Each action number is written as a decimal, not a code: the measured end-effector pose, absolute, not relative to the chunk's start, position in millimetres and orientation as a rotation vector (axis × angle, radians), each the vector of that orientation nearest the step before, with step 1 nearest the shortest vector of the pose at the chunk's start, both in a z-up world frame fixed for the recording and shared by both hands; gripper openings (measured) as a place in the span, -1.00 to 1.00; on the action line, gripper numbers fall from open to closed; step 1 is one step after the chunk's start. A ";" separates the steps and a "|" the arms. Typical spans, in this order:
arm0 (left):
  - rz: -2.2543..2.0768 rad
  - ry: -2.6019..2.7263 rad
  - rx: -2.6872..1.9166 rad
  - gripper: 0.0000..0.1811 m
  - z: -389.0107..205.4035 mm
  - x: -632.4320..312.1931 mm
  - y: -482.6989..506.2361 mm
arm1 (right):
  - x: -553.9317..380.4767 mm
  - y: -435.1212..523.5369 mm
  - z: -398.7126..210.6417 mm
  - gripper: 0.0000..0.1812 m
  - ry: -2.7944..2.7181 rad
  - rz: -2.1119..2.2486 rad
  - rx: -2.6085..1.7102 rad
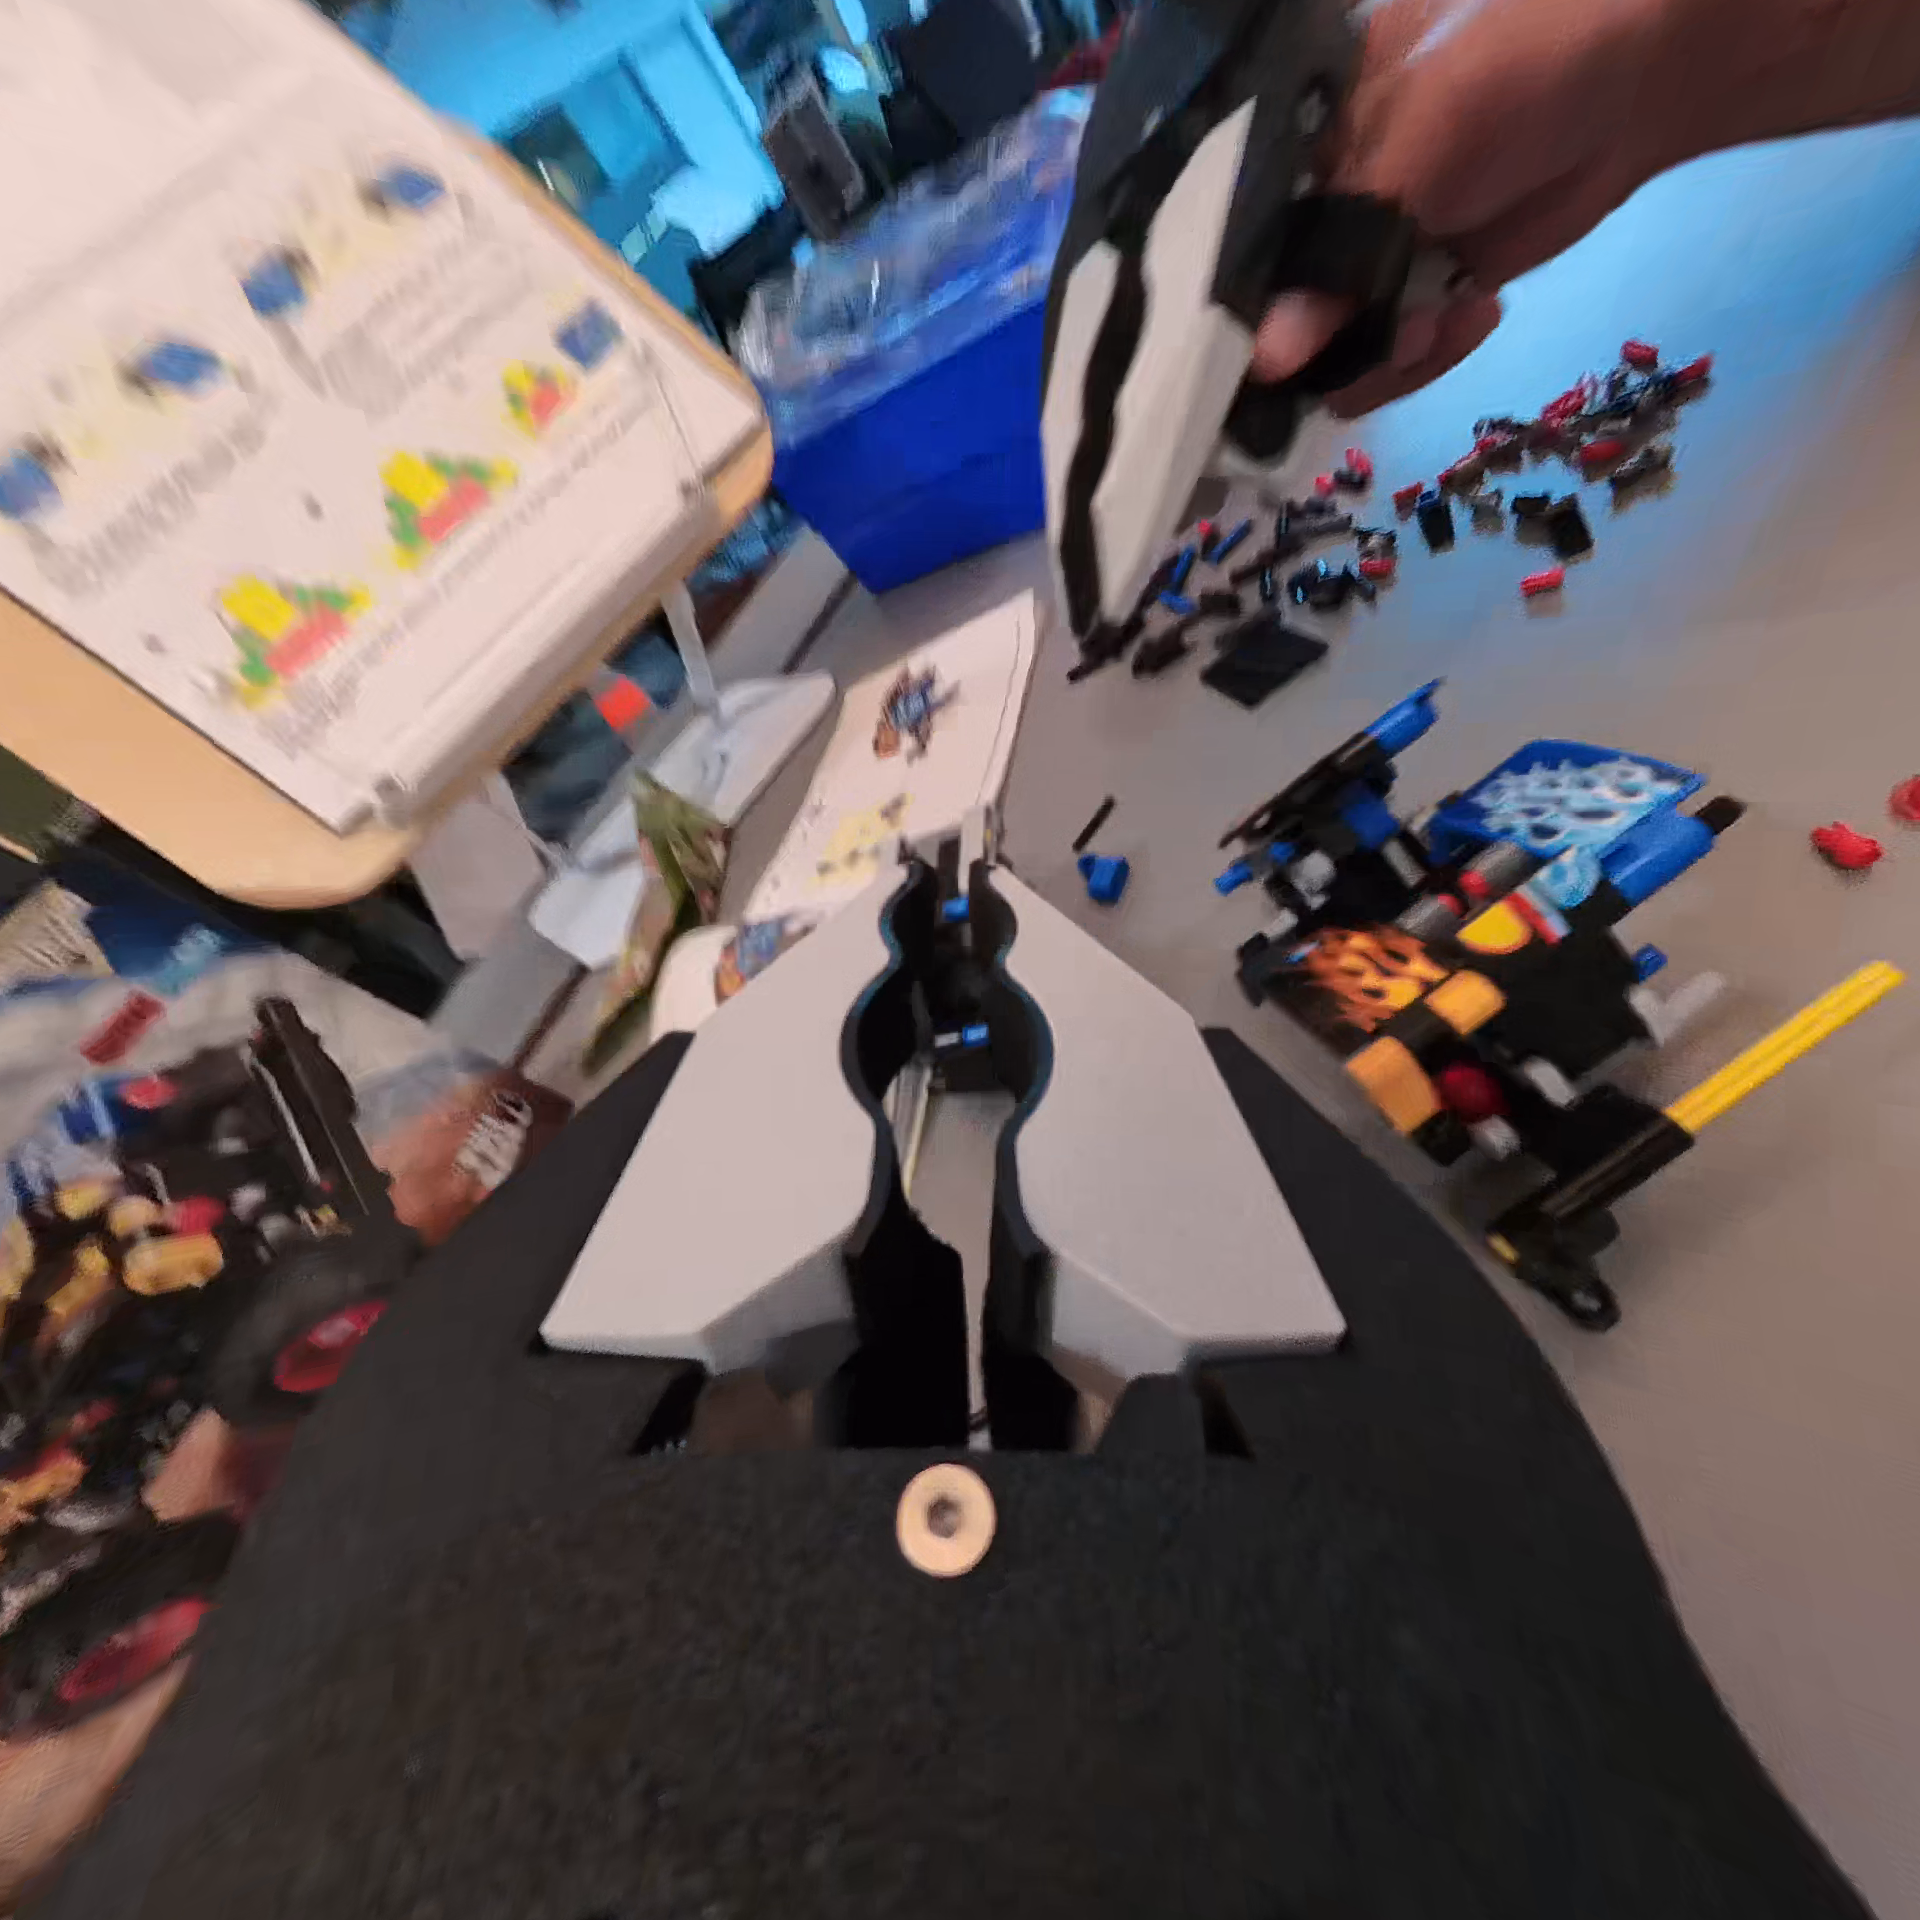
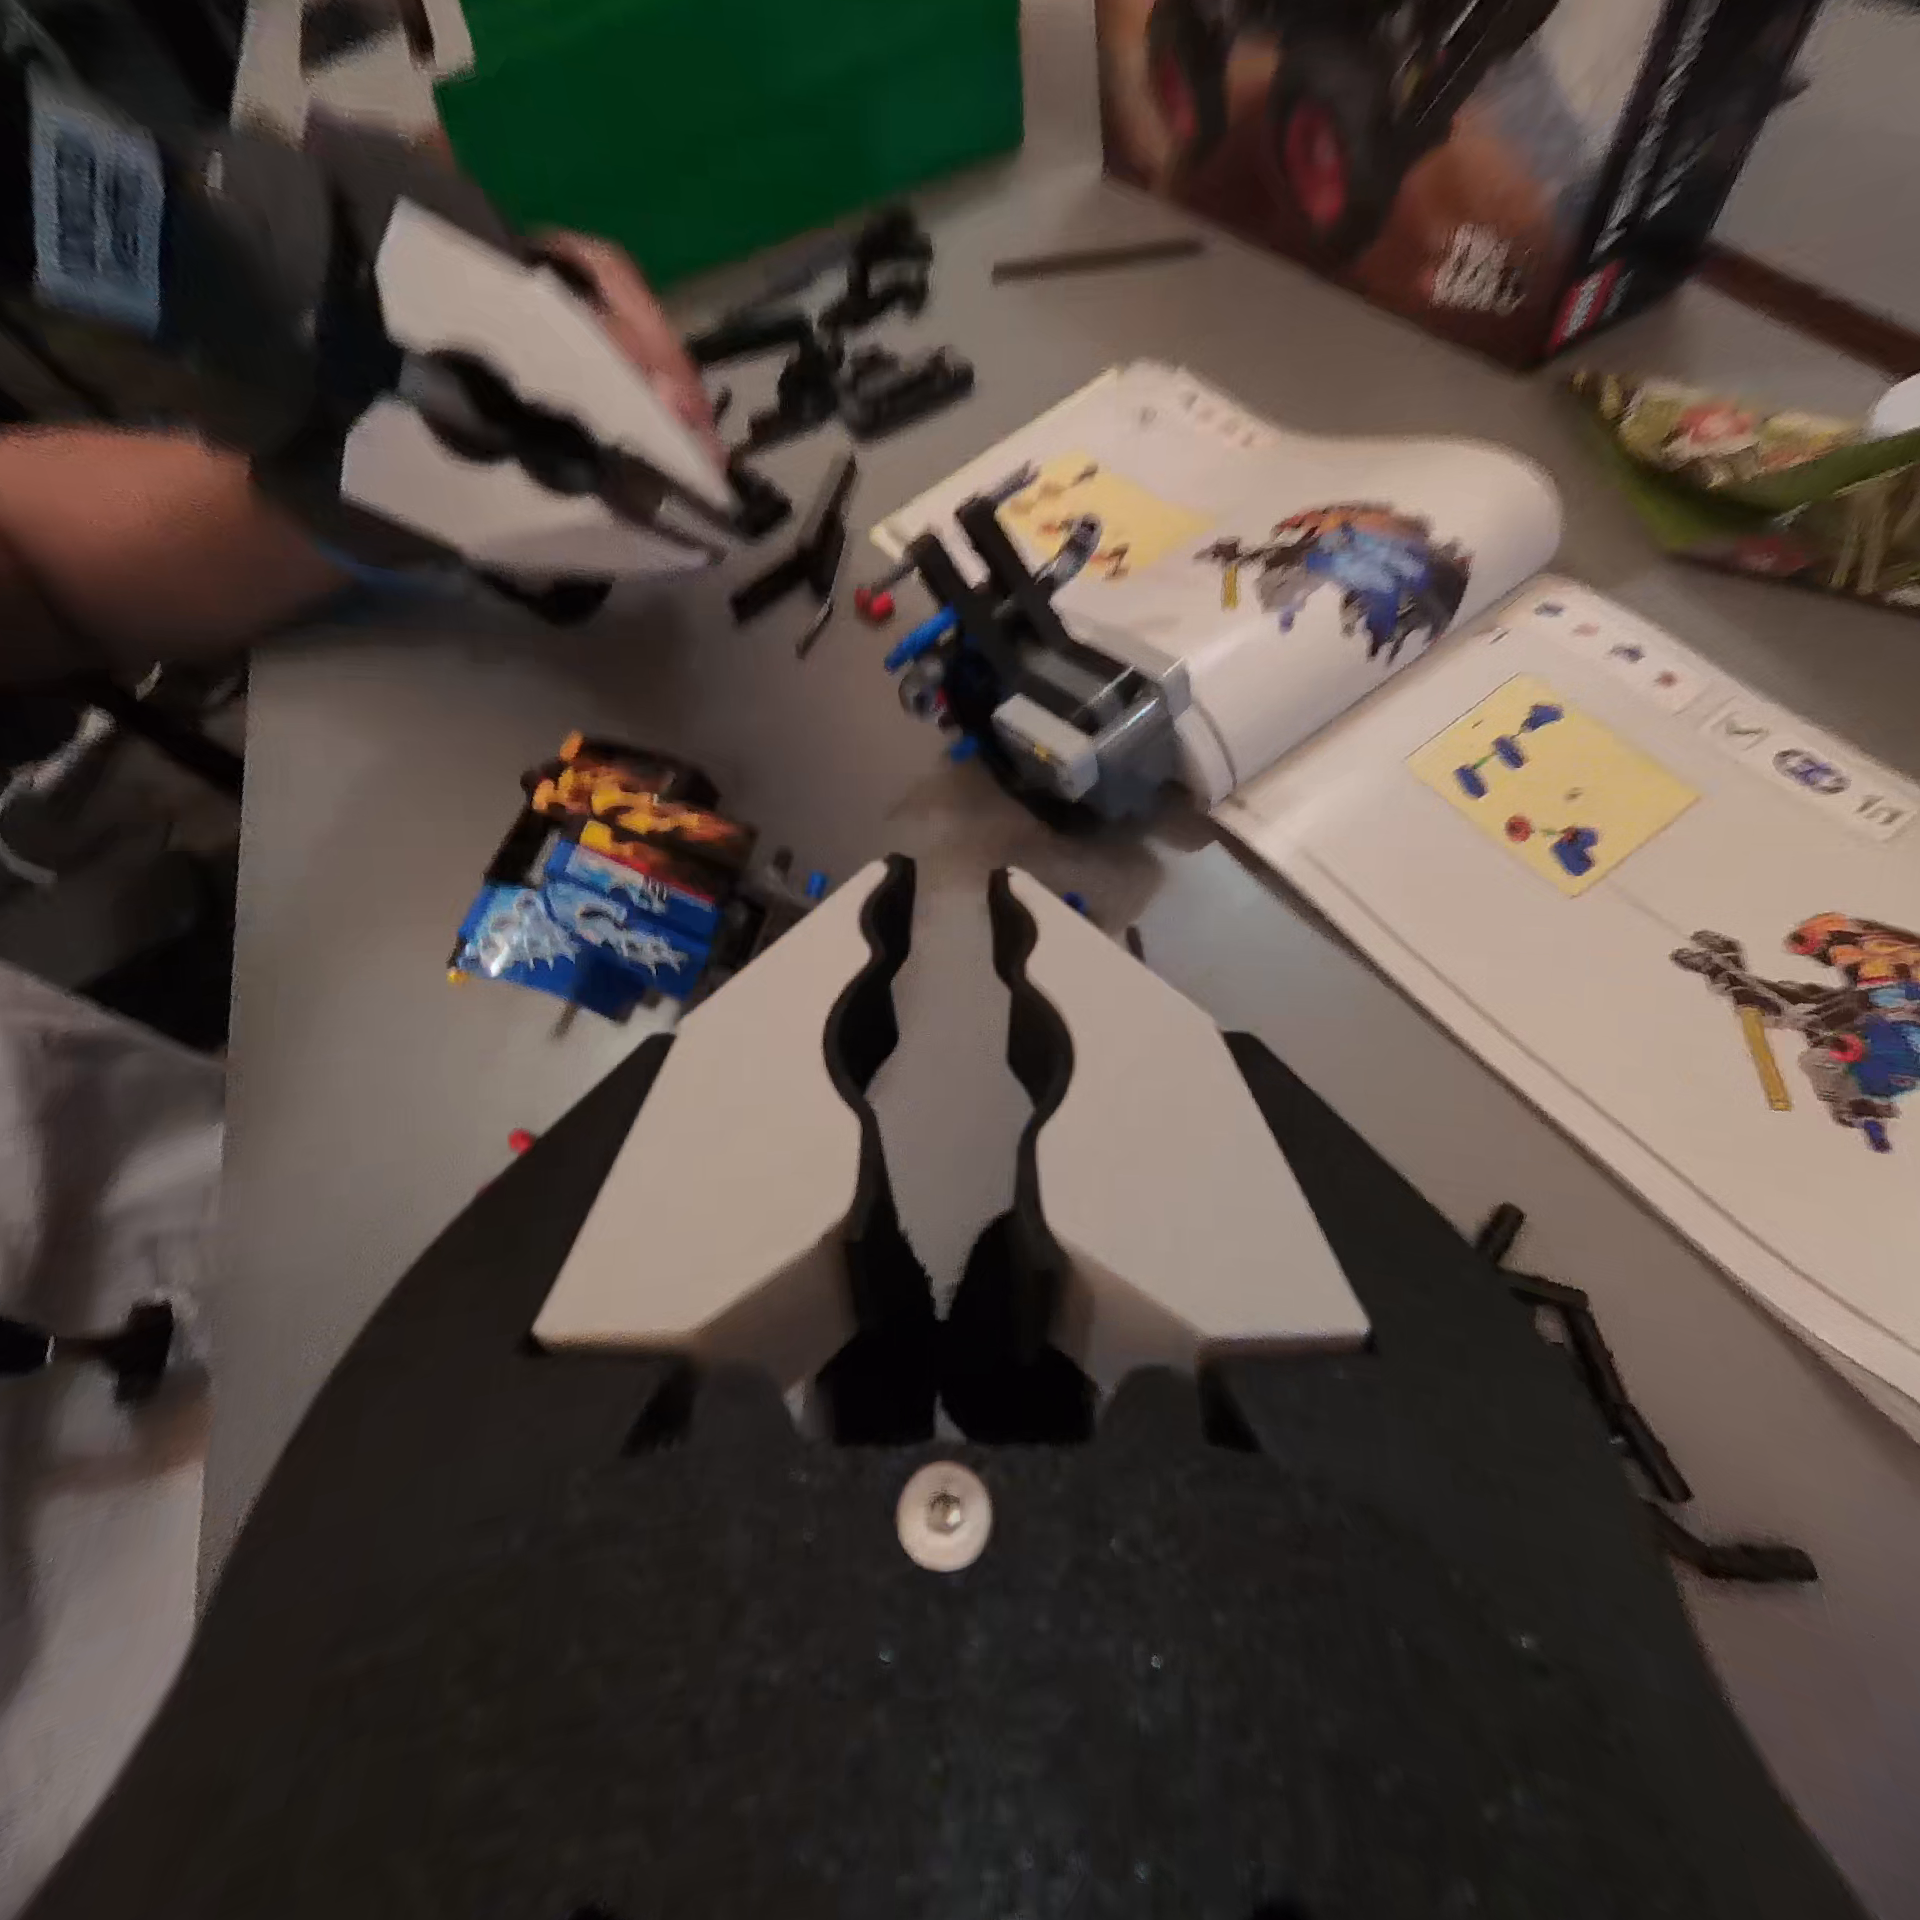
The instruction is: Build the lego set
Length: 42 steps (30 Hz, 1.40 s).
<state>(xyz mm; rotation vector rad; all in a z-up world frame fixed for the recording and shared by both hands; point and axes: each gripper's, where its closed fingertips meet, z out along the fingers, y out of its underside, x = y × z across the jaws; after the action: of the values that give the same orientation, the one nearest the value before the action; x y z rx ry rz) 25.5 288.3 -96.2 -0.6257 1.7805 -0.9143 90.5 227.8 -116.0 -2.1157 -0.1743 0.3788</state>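
Observation:
My left gripper (image 1: 951, 862) is shut on a small black lego piece with blue pins (image 1: 961, 997), held above the table; in the right wrist view it (image 2: 743, 509) shows at the upper left with the black piece at its tips. My right gripper (image 2: 948, 883) is slightly open and empty above the table. In the left wrist view it (image 1: 1091, 613) points down over a pile of loose black, blue and red parts (image 1: 1455, 499). A partly built model with flame and blue panels (image 1: 1455, 987) (image 2: 613, 894) lies on the table. A grey and black sub-assembly (image 2: 1039, 686) rests against the open instruction booklet (image 2: 1403, 883).
The set's box (image 2: 1455, 156) stands at the back right, beside a green bag (image 2: 1766, 488). A blue bin (image 1: 914, 468) and a tilted picture board (image 1: 312, 364) stand at the back. Black beams (image 2: 852, 343) lie near a green bin (image 2: 727, 114). More black beams (image 2: 1600, 1382) lie at the right. Left tips to right tips: about 10 centimeters.

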 end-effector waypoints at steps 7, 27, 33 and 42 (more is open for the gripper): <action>-1.100 1.845 -0.951 -0.92 -108.9 33.5 319.8 | 94.2 245.5 -165.9 -0.73 -0.392 0.042 -2.262; -1.799 1.842 -1.005 -0.86 -66.4 4.4 260.3 | 22.6 245.2 -64.4 -0.84 -0.769 -0.052 -1.560; -2.436 1.728 -1.002 -0.83 -23.3 -19.2 232.8 | -18.3 231.8 -18.4 -0.83 -0.725 0.006 -1.253; -2.694 1.707 -0.989 -0.83 -19.6 -27.8 213.2 | -26.6 236.5 -17.9 -0.83 -0.764 -0.114 -1.211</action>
<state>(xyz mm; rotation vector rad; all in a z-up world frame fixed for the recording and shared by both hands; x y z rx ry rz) -27.8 213.2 -19.6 -0.9890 1.7067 -2.6942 -26.6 236.5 -17.9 -1.2111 -0.7642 -0.1142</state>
